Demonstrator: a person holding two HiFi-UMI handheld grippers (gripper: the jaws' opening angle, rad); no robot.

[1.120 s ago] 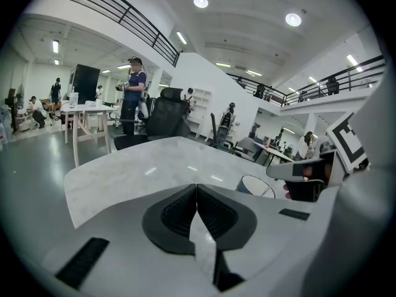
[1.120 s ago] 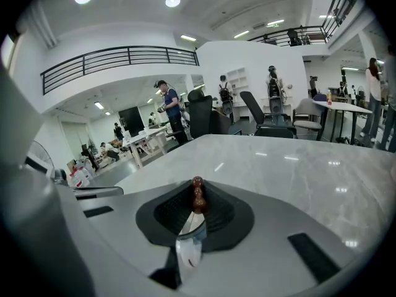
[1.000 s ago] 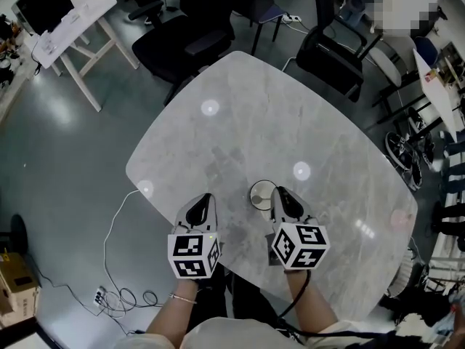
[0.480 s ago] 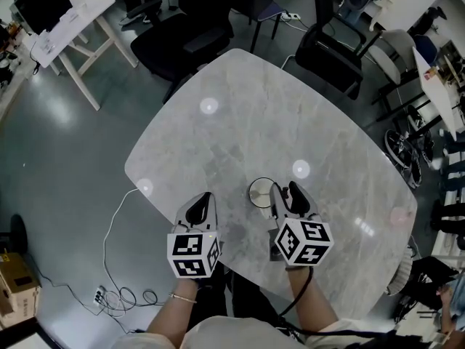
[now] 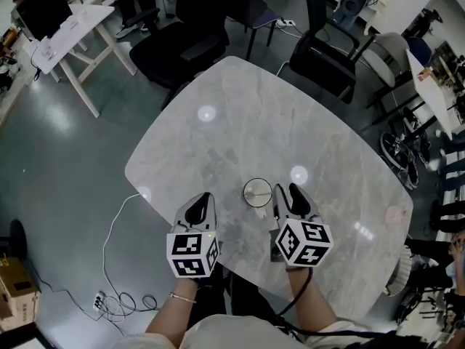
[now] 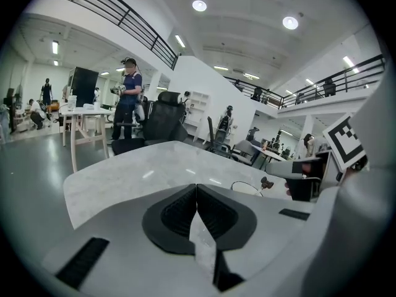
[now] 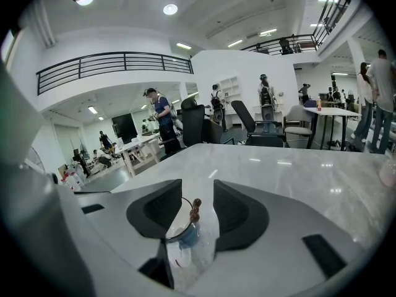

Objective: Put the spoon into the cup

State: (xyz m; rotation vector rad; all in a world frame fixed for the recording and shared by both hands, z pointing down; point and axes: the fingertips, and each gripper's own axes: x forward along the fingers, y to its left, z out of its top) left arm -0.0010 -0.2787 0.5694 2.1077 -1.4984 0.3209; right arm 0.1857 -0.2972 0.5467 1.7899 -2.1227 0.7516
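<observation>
Grey marble table (image 5: 240, 122); black office chairs (image 5: 178, 49) beyond it; white desk (image 5: 73, 24) far left.

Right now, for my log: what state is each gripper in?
Left gripper: closed, empty.
Right gripper: open, jaws closing, nothing between them; the spoon stands in the cup just ahead.

Clear cup (image 5: 257, 193) upright; brown-tipped spoon (image 7: 194, 210) standing inside.

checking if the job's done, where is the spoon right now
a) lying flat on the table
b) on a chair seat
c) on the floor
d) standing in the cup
d: in the right gripper view the spoon stands in the cup, its beaded handle end sticking up above the rim.
</observation>
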